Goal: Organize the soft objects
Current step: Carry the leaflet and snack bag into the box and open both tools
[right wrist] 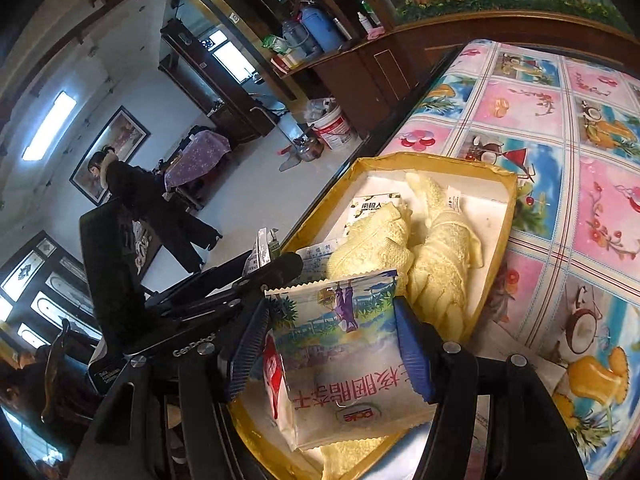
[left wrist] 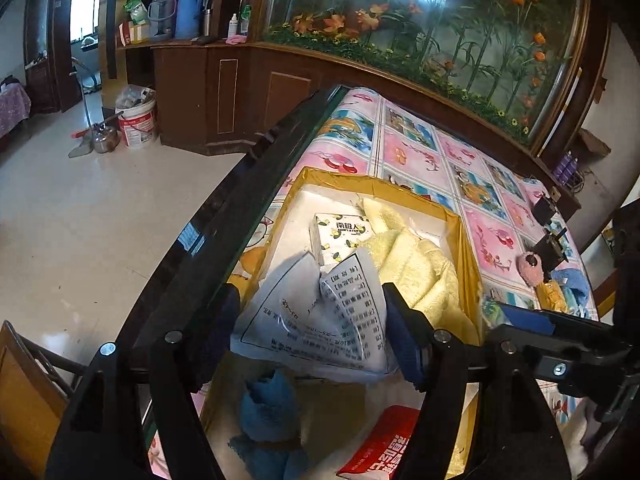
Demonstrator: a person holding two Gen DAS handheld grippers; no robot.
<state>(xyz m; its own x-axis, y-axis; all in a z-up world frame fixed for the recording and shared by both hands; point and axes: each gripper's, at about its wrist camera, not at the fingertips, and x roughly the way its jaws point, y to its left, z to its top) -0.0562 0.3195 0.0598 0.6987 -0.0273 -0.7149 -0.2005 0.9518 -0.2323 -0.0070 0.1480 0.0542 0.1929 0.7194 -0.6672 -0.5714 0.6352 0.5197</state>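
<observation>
The table with a fruit-pattern cloth carries a yellow-edged box. Inside the box lie a pale yellow towel and a small tissue pack. The left gripper is clamped on a white printed bag above the box. The right gripper is clamped on a picture snack packet over the near end of the box.

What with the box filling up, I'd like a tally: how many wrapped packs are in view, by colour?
White printed bag, in left claw: 1
Picture-printed packet, in right claw: 1
Red packet: 1
Lemon-print tissue pack: 1
Total: 4
</observation>
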